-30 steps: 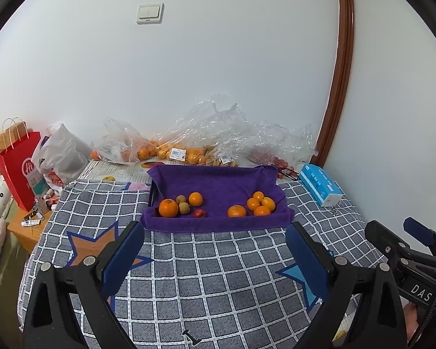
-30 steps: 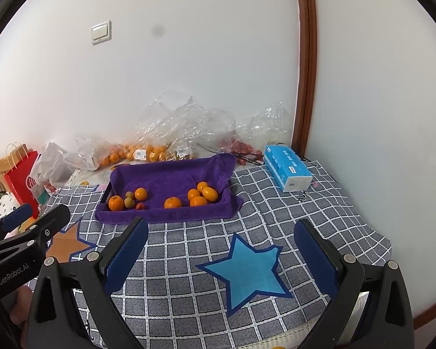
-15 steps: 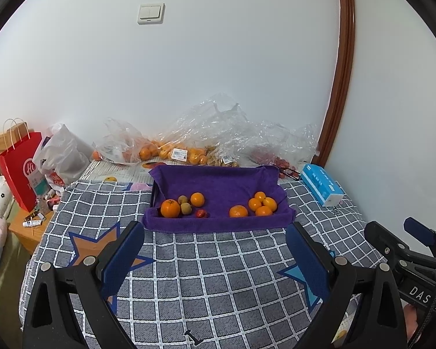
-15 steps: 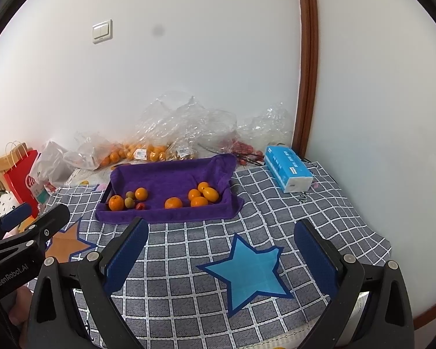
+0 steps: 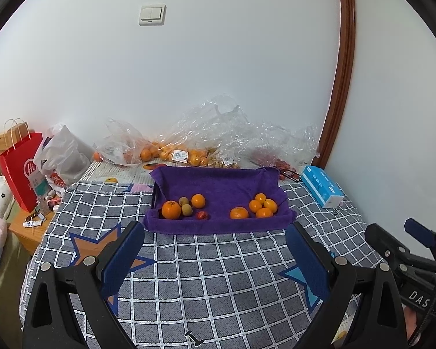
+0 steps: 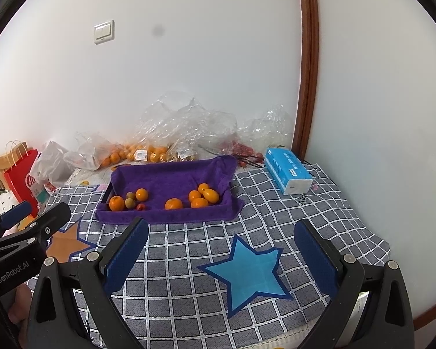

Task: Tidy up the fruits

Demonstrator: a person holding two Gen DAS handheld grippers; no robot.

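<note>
A tray lined with a purple towel (image 5: 218, 181) (image 6: 171, 174) sits on the checked bedcover by the wall. Its left end holds a large orange (image 5: 171, 209) (image 6: 116, 203), a smaller orange (image 5: 198, 200), two brownish-green fruits (image 5: 186, 210) and a small red fruit (image 5: 201, 215). At its right end lies a cluster of several oranges (image 5: 261, 205) (image 6: 202, 197), with one orange (image 5: 239, 213) (image 6: 173, 204) apart. My left gripper (image 5: 215, 250) hangs open short of the tray's front edge, nothing between its fingers. My right gripper (image 6: 221, 250) is open too, over a blue star.
Clear plastic bags (image 5: 218, 136) with more oranges (image 5: 160, 154) and red fruits (image 6: 244, 149) lie along the wall behind the tray. A blue tissue pack (image 5: 322, 186) (image 6: 287, 171) lies to the right. A red paper bag (image 5: 21, 168) and a wooden stand are left of the bed.
Both grippers have risen or tilted a little, so the tray sits slightly lower in the views. Nothing was grasped and no fruit moved.
</note>
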